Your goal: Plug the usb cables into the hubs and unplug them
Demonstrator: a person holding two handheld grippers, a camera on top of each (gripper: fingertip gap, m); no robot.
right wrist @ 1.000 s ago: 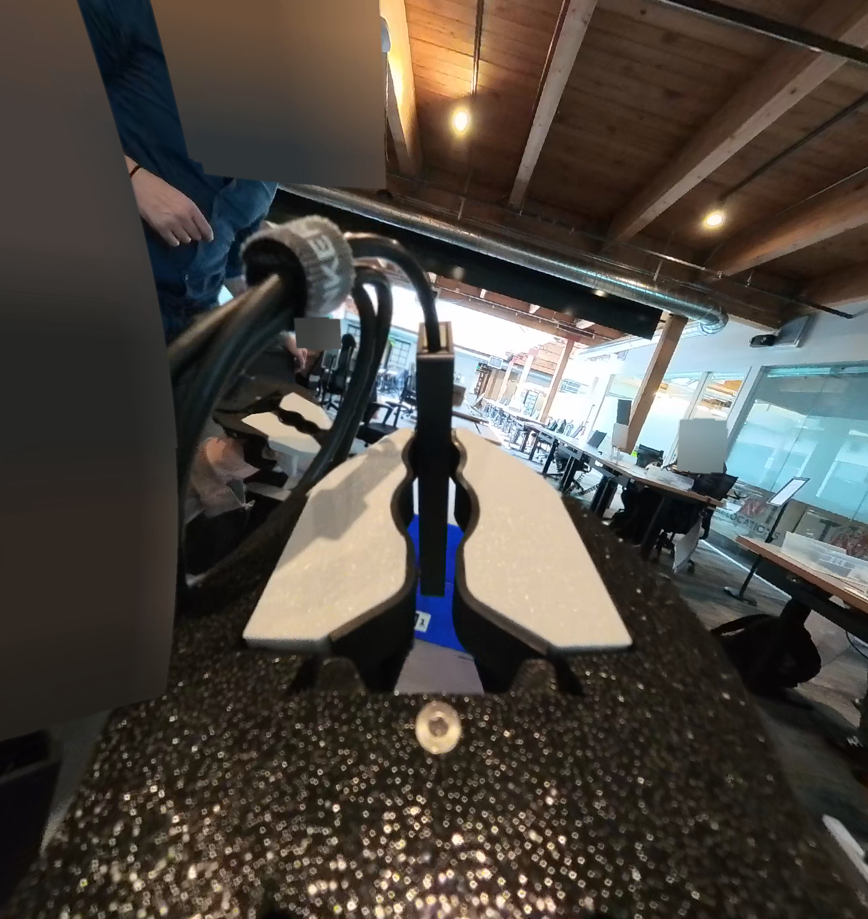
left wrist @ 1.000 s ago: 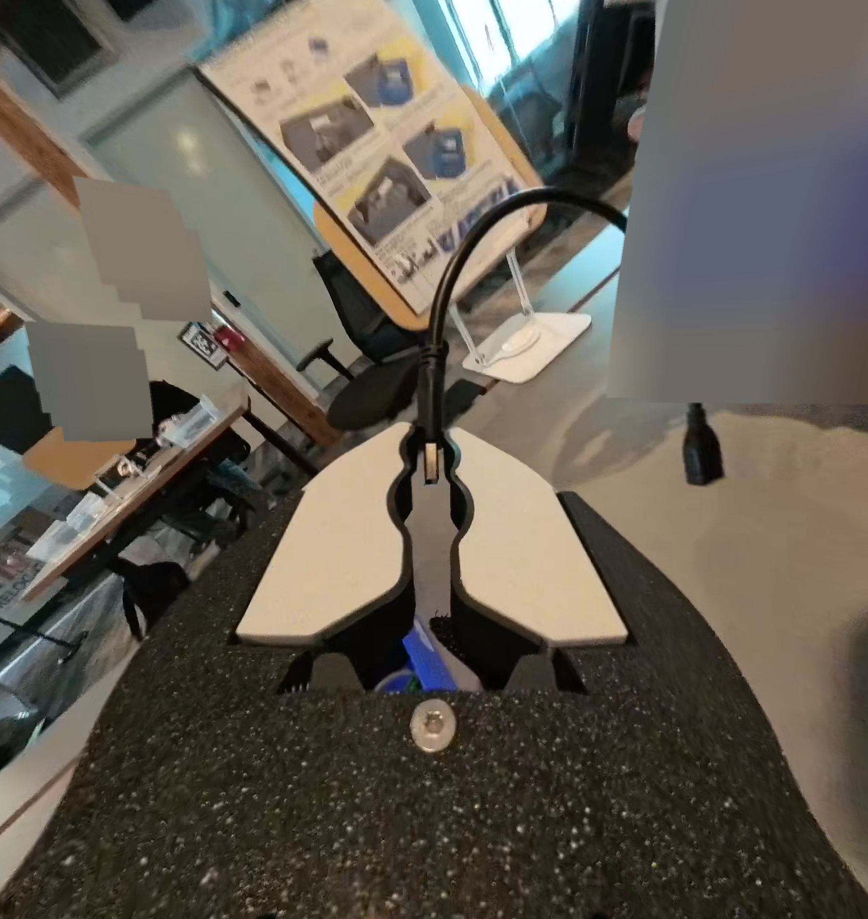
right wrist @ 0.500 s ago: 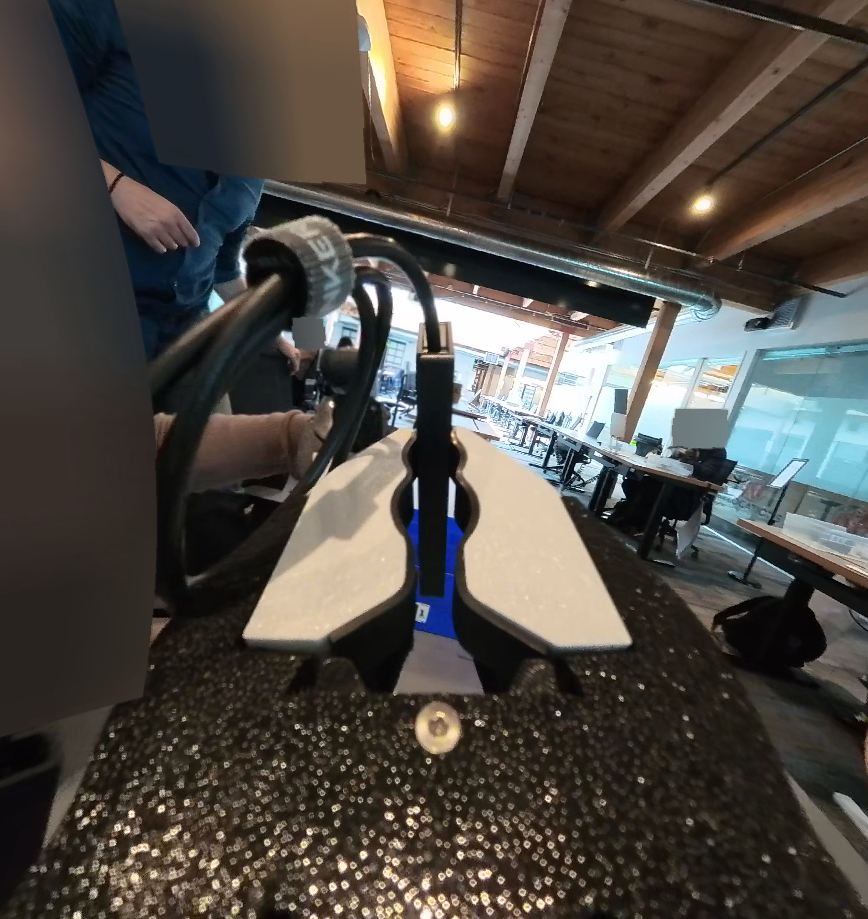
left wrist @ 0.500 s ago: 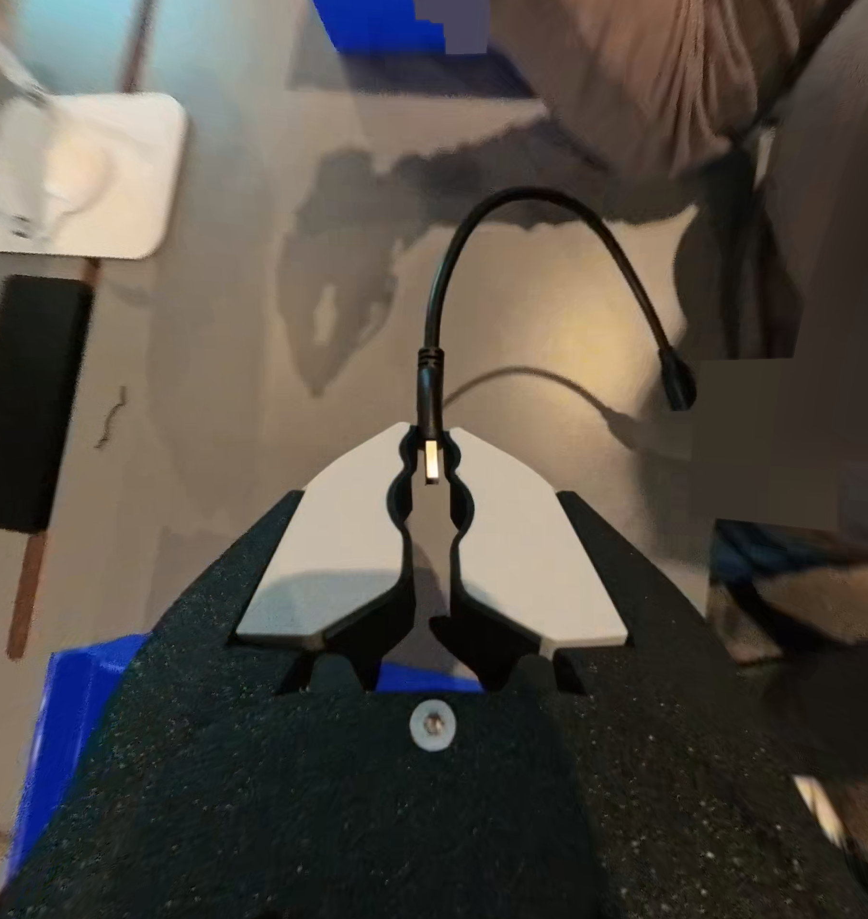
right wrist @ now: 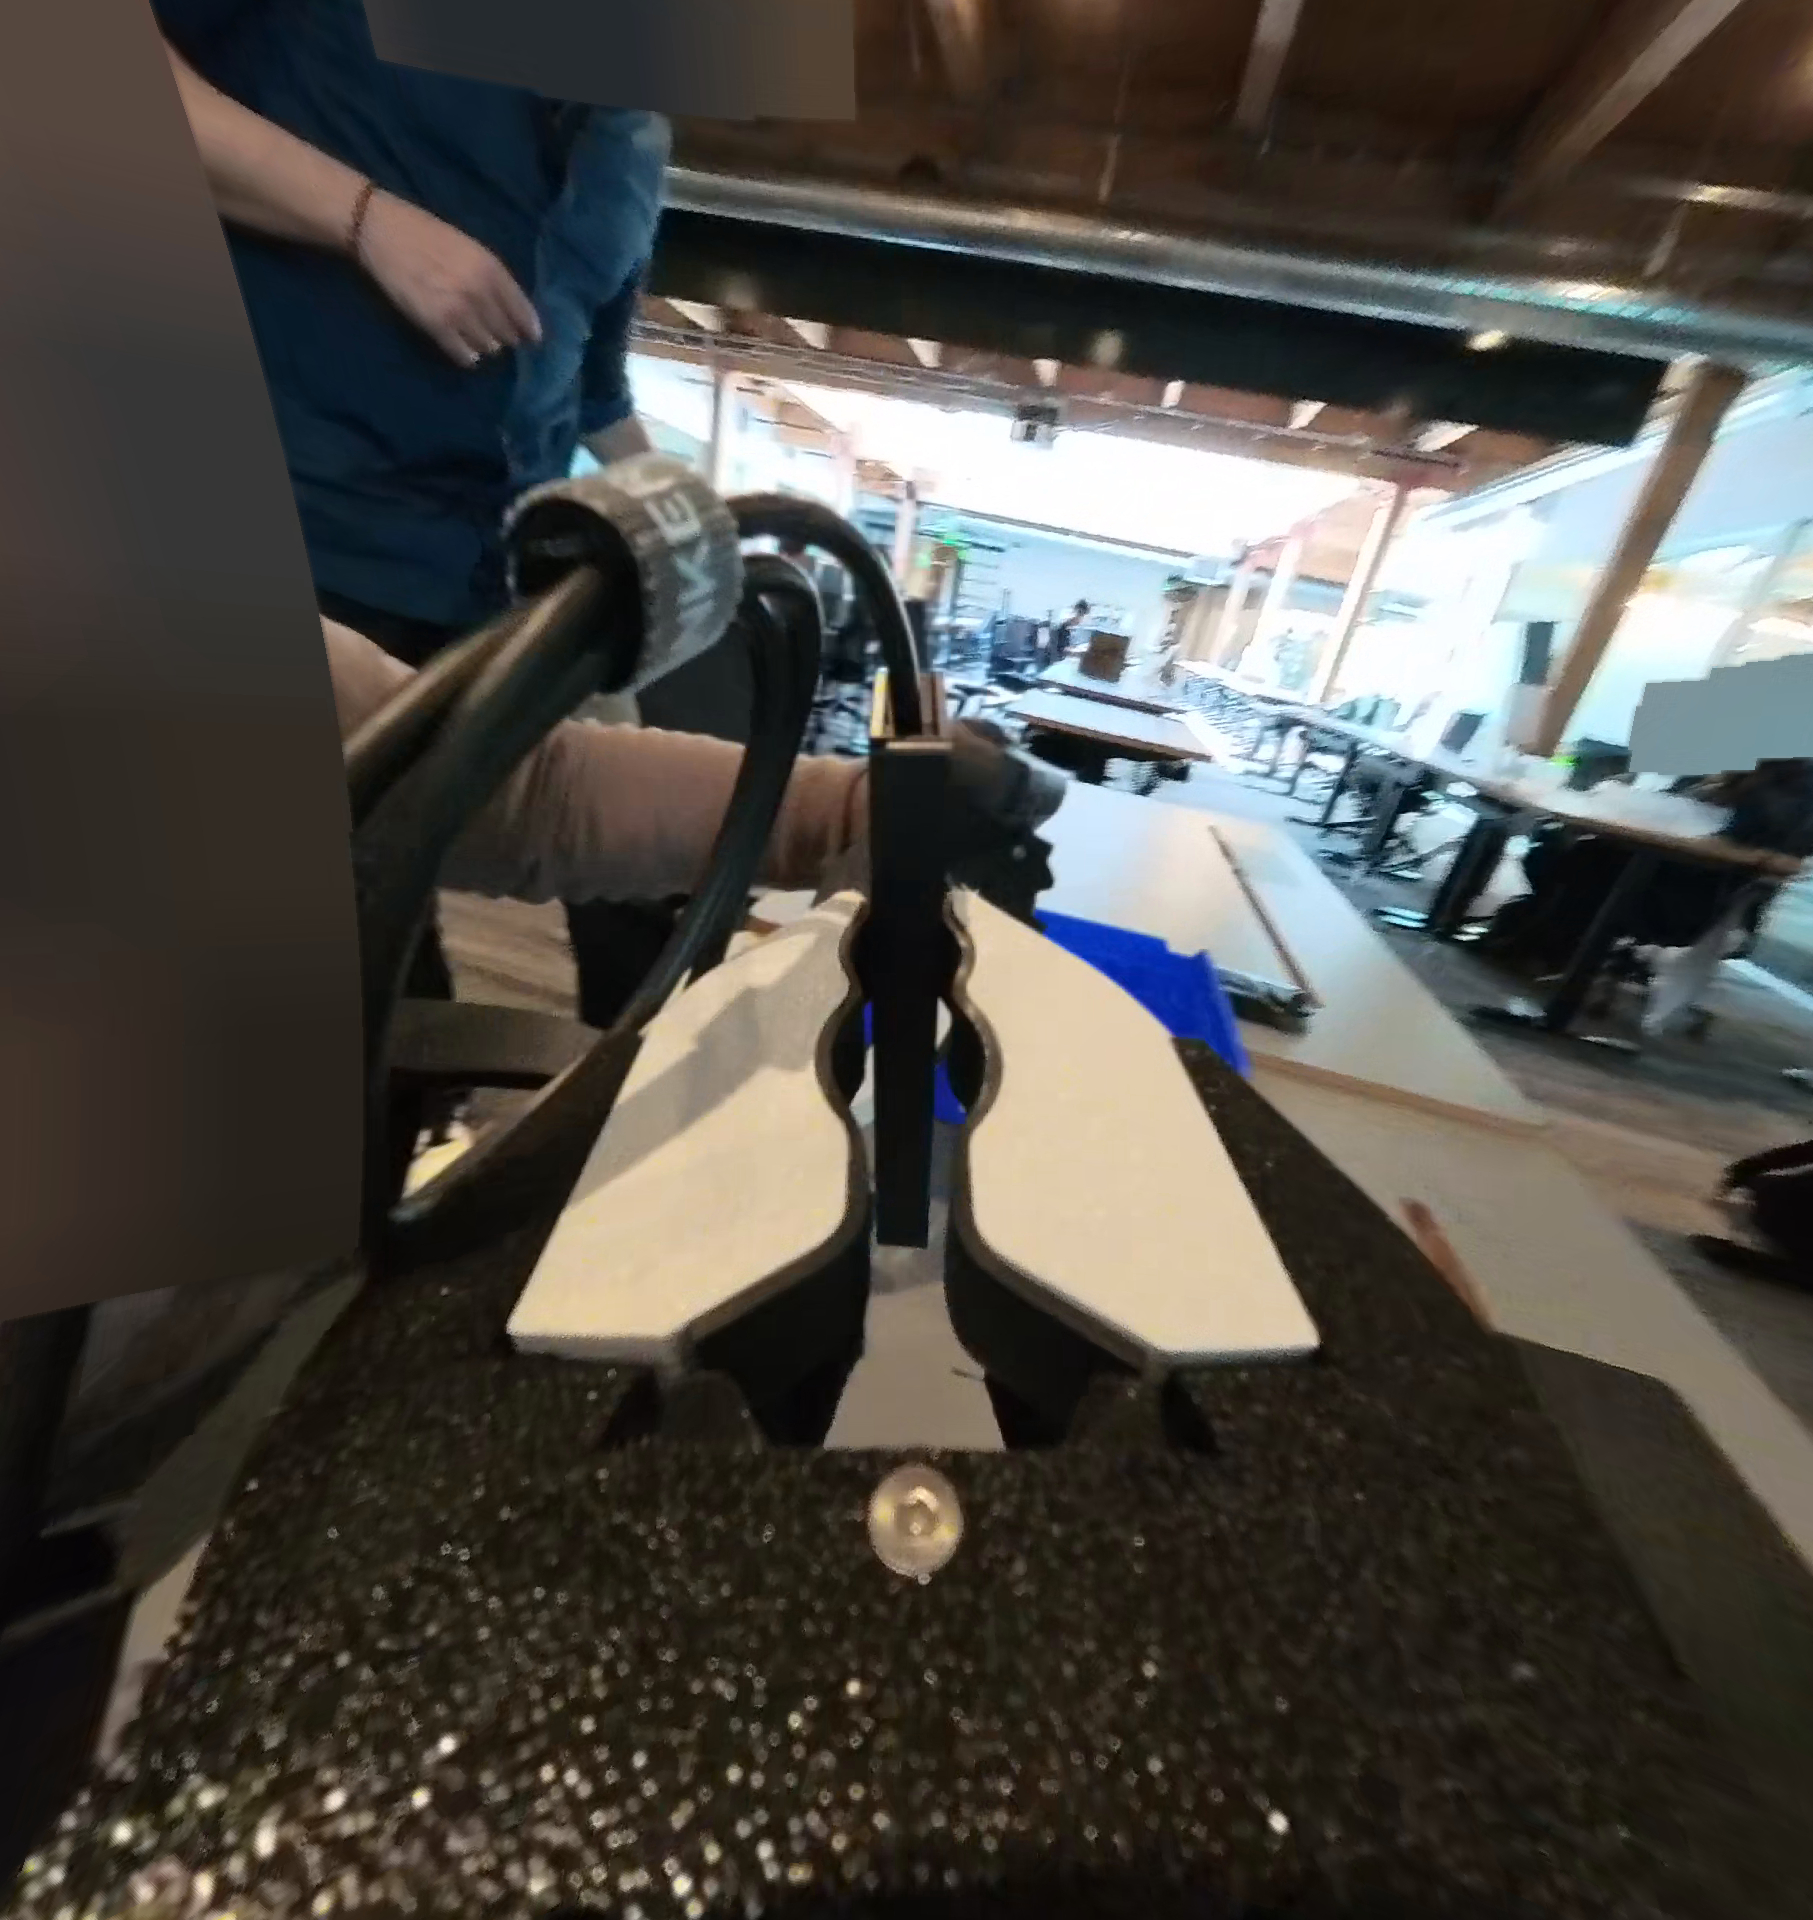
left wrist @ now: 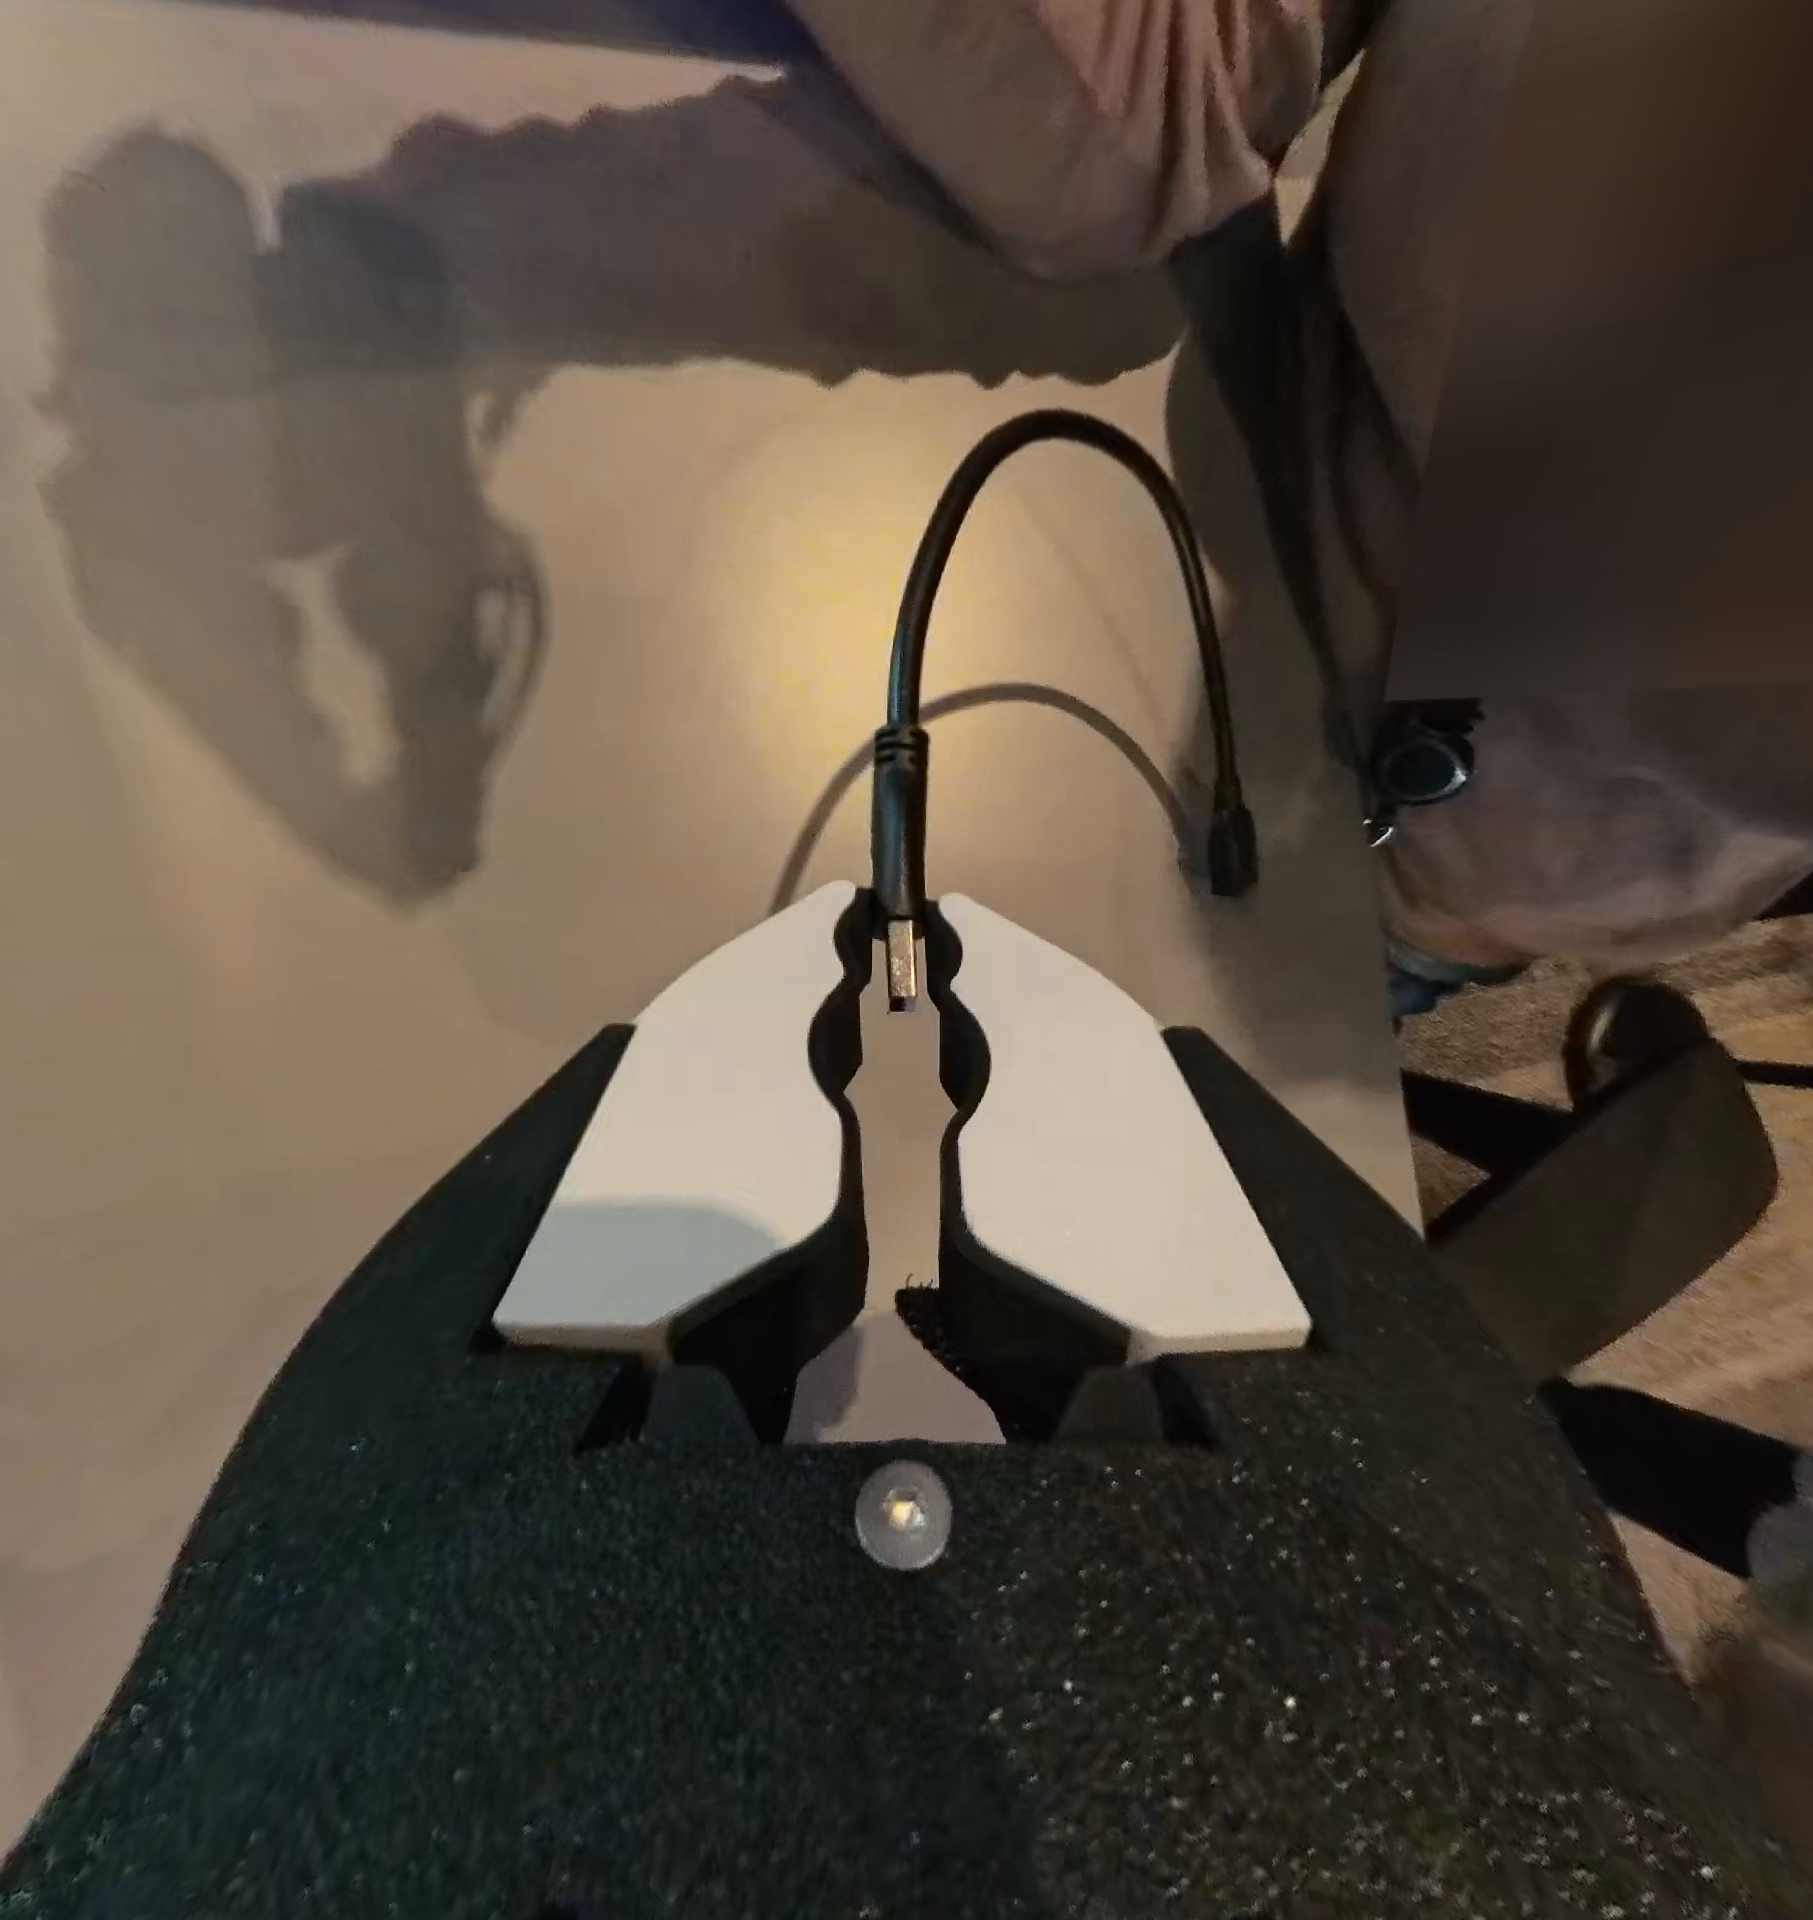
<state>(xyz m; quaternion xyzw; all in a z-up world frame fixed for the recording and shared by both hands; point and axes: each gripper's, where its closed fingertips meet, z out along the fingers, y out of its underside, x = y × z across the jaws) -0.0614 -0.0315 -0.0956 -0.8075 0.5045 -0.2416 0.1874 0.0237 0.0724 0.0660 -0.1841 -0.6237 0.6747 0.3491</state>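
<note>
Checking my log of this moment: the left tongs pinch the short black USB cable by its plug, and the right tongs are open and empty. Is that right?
Not quite. The left tongs do pinch the short black USB cable by its plug, but the right tongs are not empty: the right wrist view shows them shut on a slim black USB hub, with thick black cables rising from its top.

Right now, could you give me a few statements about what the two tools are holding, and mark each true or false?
1. The left gripper holds a short black cable by its plug. True.
2. That cable's far end is plugged into something. False: it hangs free.
3. The right gripper pinches a slim black hub. True.
4. The right jaws are wide open and empty. False: they are shut on the hub.
5. A grey strap bundles the thick cables. True.
</note>
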